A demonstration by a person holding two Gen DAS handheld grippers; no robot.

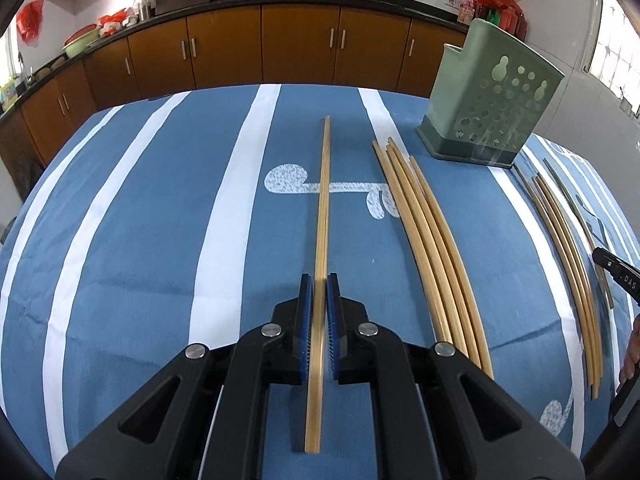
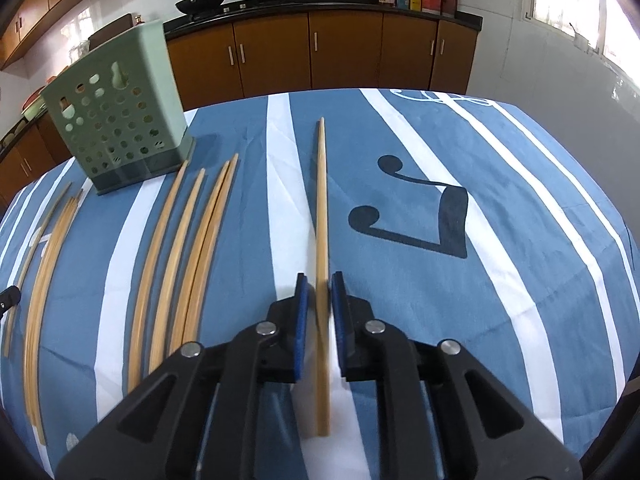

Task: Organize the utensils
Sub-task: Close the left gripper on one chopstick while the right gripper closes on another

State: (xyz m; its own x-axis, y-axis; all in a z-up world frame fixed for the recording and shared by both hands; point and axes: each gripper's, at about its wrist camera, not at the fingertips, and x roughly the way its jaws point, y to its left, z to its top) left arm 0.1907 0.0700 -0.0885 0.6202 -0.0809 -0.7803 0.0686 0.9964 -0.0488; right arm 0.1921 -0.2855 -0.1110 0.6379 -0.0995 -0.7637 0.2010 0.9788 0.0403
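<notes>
Both views are bright with daylight. A window (image 1: 618, 44) at the upper right of the left wrist view is blown out white, as is the window (image 2: 592, 4) at the upper right of the right wrist view. Fisheye distortion bows the straight chopsticks (image 1: 432, 248) and darkens the corners. Shadows on the tablecloth (image 2: 500, 280) are soft.

Holder (image 1: 492, 108) stands behind chopsticks (image 1: 432, 248) on table (image 1: 160, 200).
</notes>
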